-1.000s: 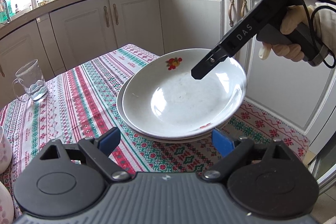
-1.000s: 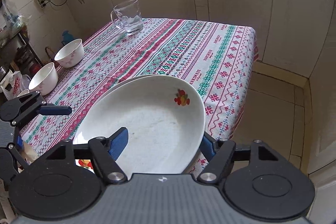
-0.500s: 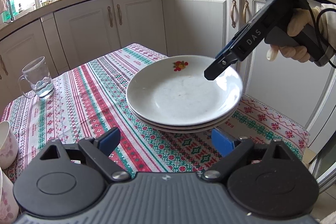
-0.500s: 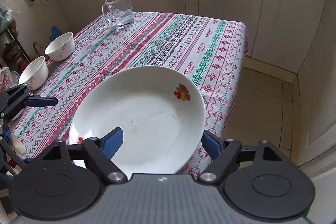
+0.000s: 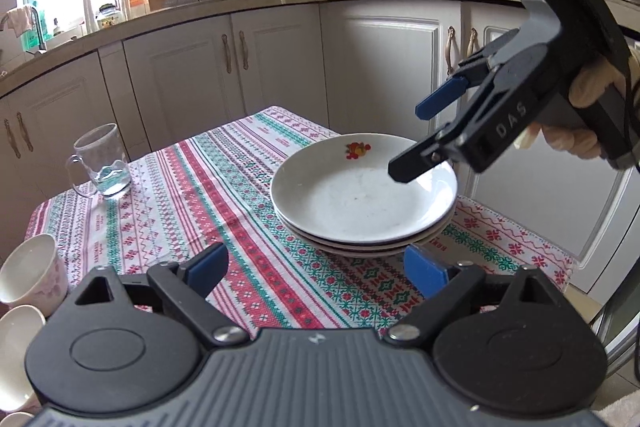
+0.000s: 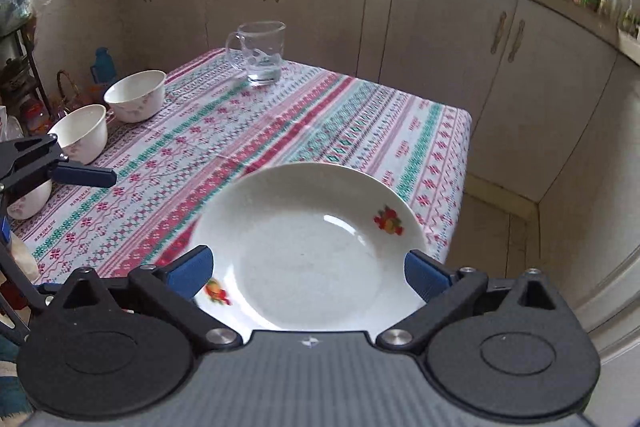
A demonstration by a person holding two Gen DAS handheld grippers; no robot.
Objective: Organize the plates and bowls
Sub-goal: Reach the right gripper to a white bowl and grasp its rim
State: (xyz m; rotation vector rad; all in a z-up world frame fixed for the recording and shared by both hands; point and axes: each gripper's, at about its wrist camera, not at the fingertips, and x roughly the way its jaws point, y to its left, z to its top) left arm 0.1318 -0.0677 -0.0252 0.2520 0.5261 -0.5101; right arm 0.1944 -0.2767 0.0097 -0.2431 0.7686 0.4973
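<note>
A stack of three white plates point(image 5: 364, 203) with a fruit motif sits near the right corner of the table, on the patterned tablecloth point(image 5: 224, 187). My right gripper point(image 5: 412, 143) hovers just above the stack's right rim; its jaws are opening and grip nothing. In the right wrist view the top plate point(image 6: 312, 251) lies below, framed by the spread blue pads point(image 6: 426, 273), which do not touch it. My left gripper point(image 5: 316, 269) stands open and empty, short of the stack's near edge. White bowls point(image 6: 136, 99) stand at the table's left side.
A glass mug point(image 5: 102, 163) holding a little water stands at the far left corner of the table. More bowls point(image 5: 32, 271) crowd the near left edge. White cabinets point(image 5: 380, 67) and a cluttered counter ring the table, and the floor drops off past the right edge.
The top plate, tilted in my right gripper a second ago, now lies flat on the stack. The right jaws spread wide and the gripper lifted off. My left gripper drew back.
</note>
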